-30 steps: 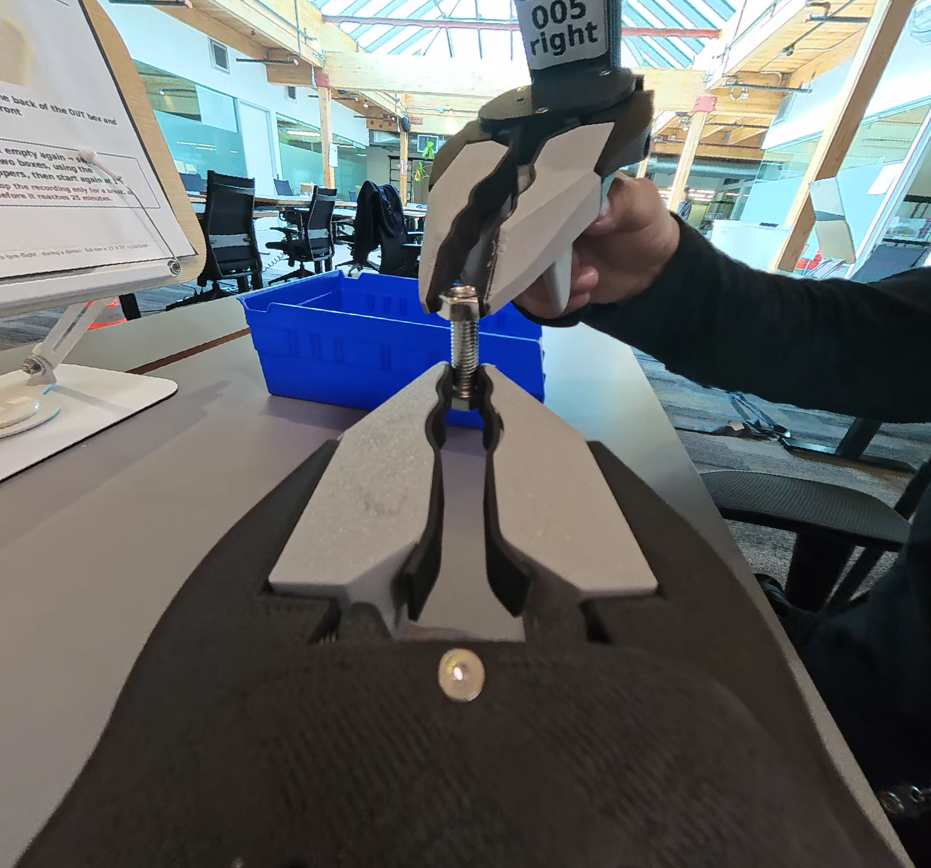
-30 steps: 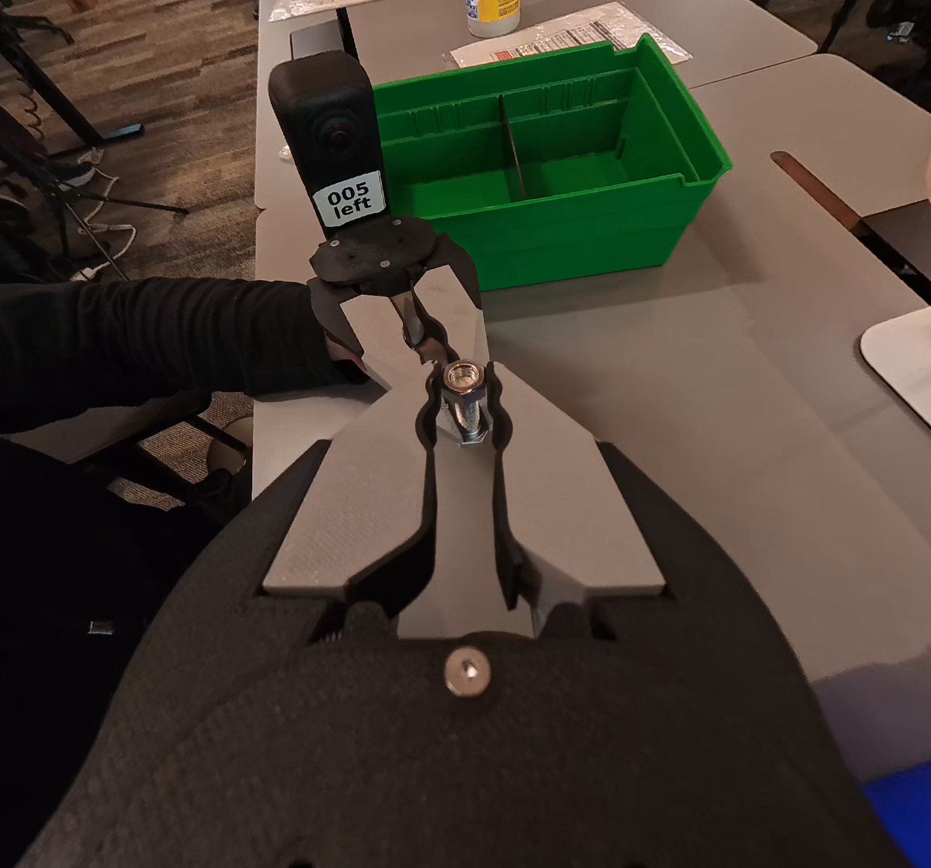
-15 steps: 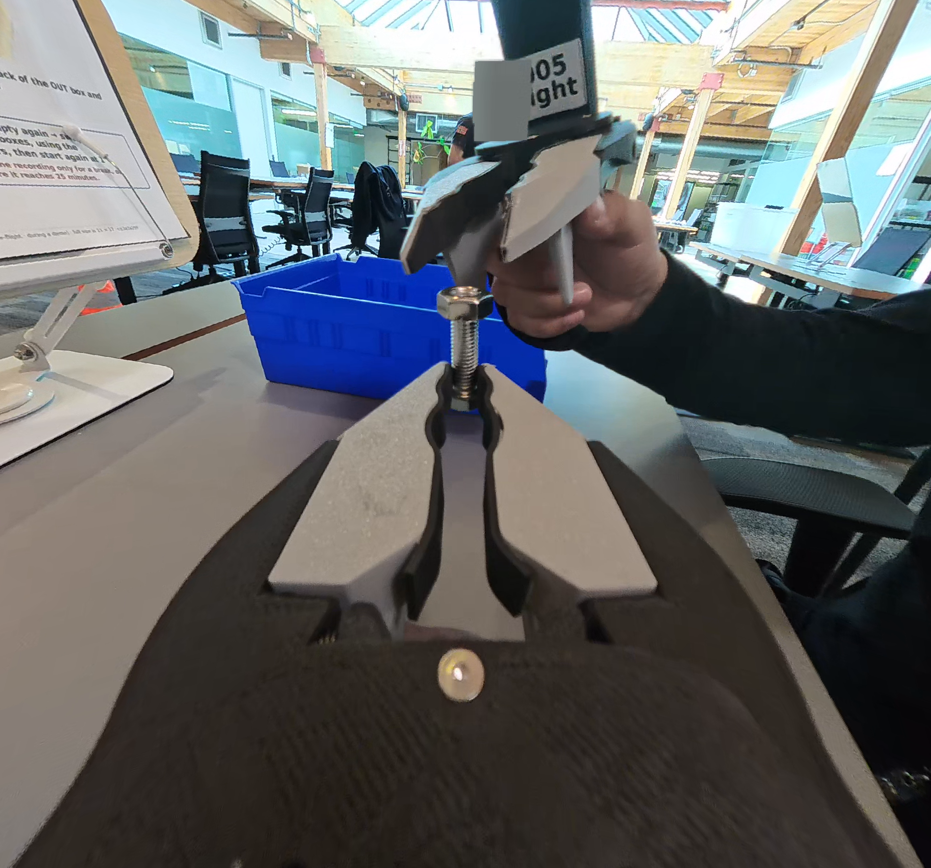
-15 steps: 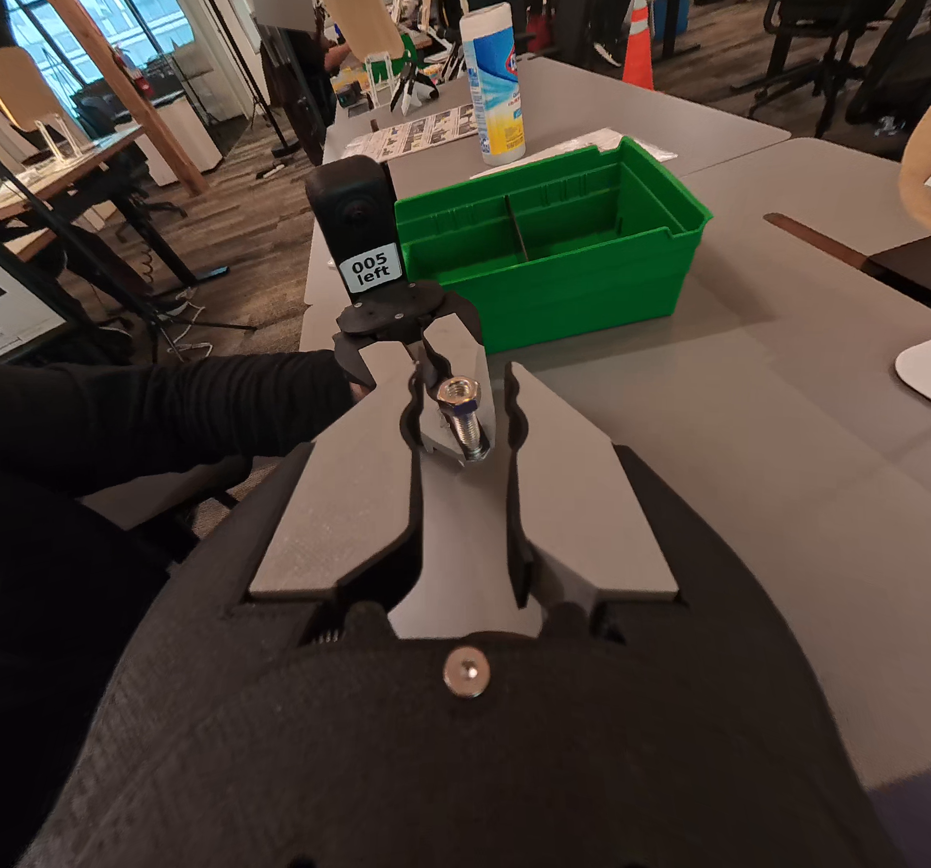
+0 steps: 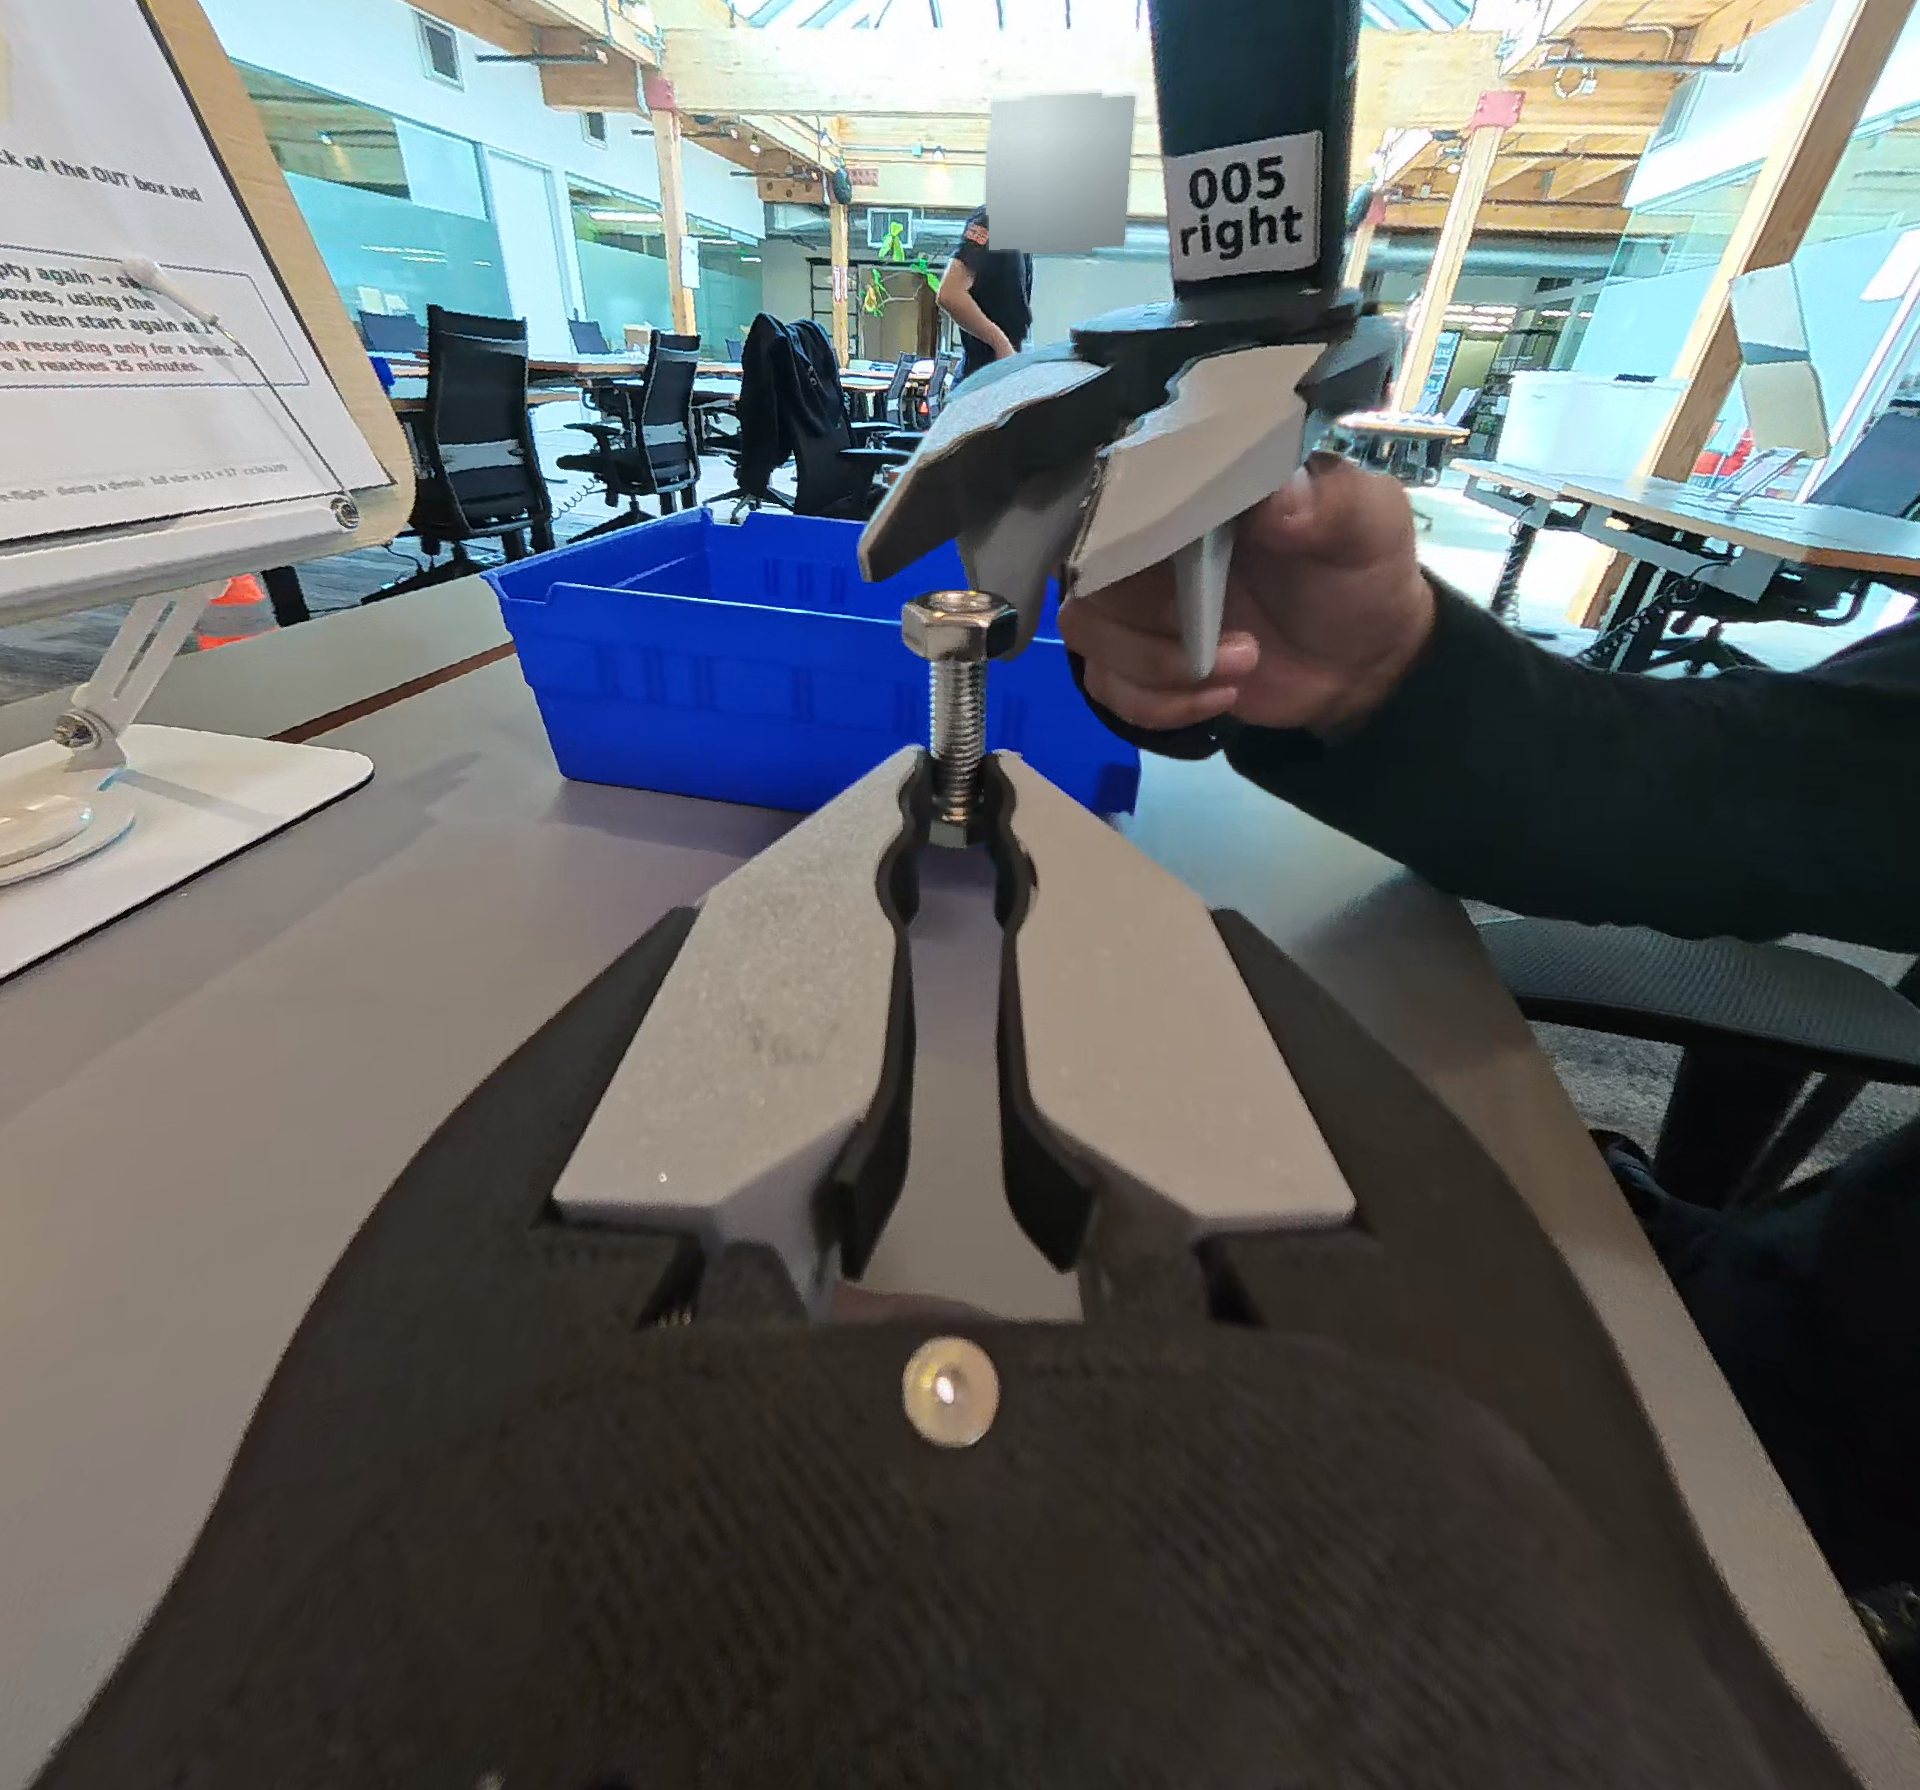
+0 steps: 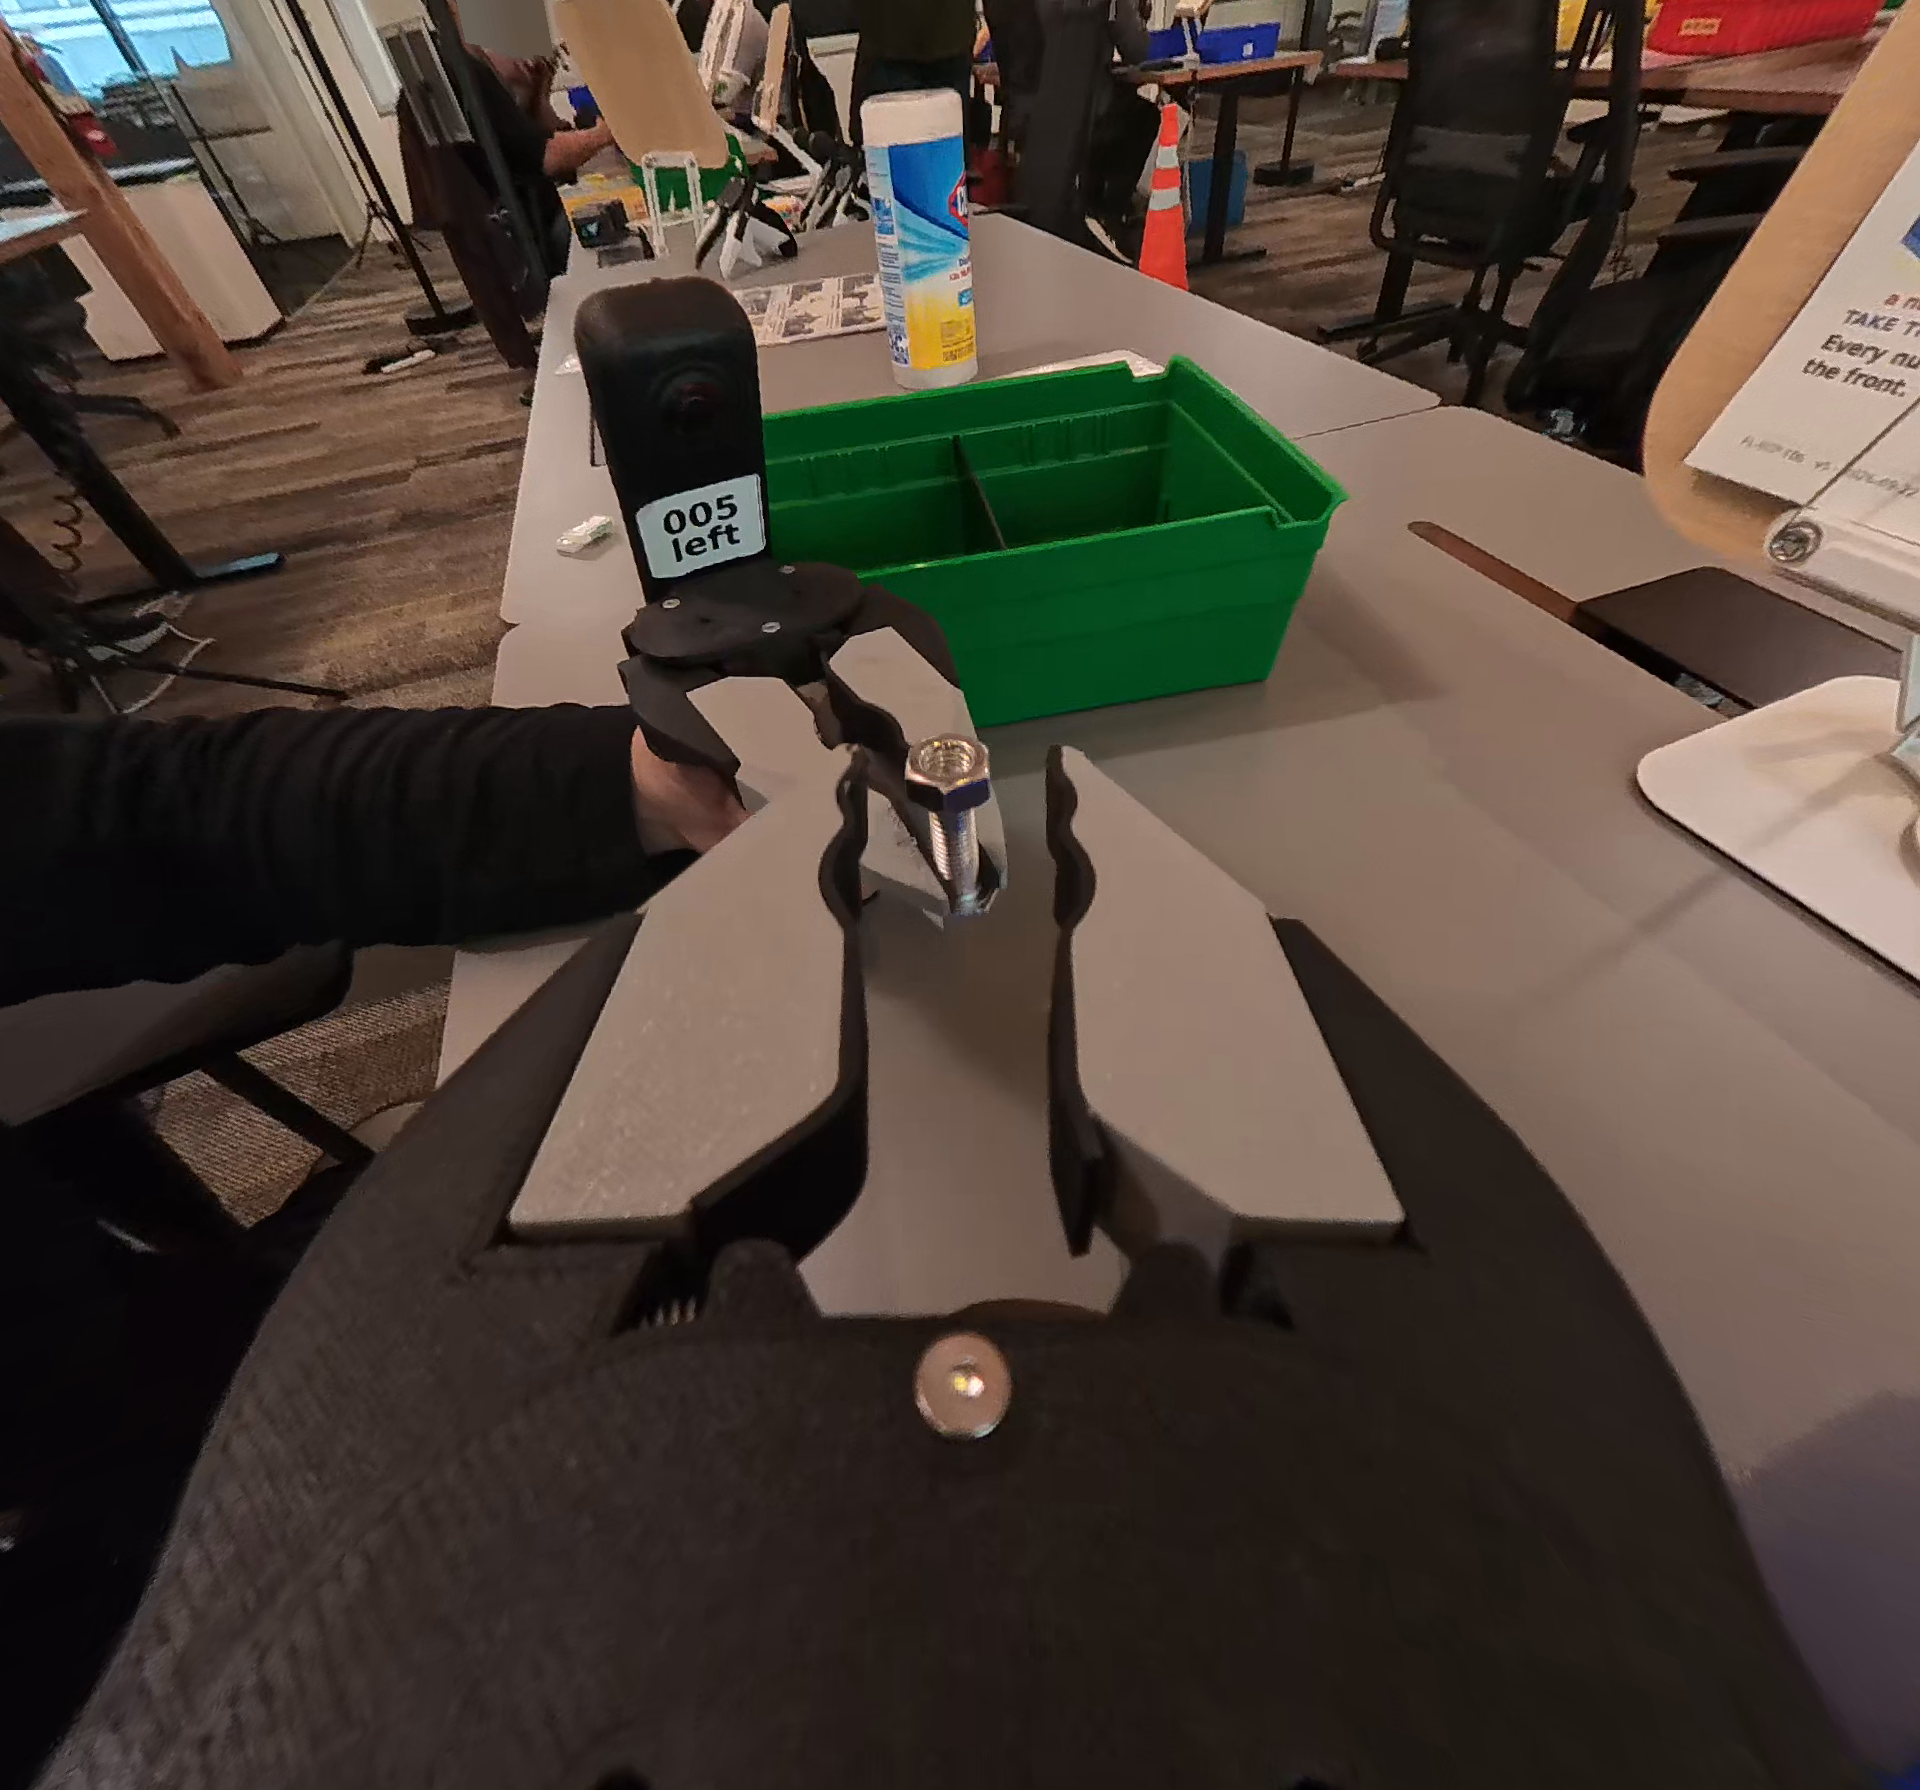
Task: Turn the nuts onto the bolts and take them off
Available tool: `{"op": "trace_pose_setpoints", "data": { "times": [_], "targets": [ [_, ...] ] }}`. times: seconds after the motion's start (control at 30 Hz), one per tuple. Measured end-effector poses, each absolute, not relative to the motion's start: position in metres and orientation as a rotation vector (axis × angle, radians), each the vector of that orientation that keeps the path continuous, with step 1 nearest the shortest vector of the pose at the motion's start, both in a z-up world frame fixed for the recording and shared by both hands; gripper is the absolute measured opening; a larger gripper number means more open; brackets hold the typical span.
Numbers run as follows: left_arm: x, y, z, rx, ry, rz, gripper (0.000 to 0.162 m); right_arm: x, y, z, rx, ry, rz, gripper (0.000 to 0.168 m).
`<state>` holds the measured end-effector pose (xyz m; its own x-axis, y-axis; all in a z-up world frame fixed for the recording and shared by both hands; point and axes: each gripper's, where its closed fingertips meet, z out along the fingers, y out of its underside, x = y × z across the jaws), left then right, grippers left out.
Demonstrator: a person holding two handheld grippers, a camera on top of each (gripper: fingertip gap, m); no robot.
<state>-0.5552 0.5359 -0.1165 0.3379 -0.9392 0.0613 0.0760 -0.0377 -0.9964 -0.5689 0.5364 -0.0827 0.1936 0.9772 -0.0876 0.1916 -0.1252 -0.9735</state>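
Note:
A silver bolt stands upright with a hex nut threaded at its top end. My left gripper is shut on the bolt's lower end, above the grey table. My right gripper is open and hangs just above and behind the nut, not touching it. In the right wrist view the right gripper has its jaws spread wide. The nut and bolt show between them, held by the left gripper coming in from the left.
A blue bin stands behind the bolt in the left wrist view. A green divided bin and a wipes canister stand farther along the grey table. A document stand sits at the side, and an office chair at the table's edge. My left and right fingertips are right by each other.
My right gripper, shut on the nut a second ago, has opened, let go of it and tilted up and back. My left gripper still holds the bolt upright.

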Motion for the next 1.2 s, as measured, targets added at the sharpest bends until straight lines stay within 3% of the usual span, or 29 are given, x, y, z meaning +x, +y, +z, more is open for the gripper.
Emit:
{"op": "trace_pose_setpoints", "data": {
  "times": [0.5, 1.2],
  "targets": [
    [-0.553, 0.535, -0.118, -1.343, 0.897, -1.006, 0.006, -0.576, 0.534, -0.09, -1.491, -1.202, 1.036, 0.014],
    [-0.556, 0.552, -0.134, -1.454, 0.89, -0.799, 0.007, -0.575, 0.552, -0.108, -1.726, -1.163, 0.881, 0.014]
  ]
}}
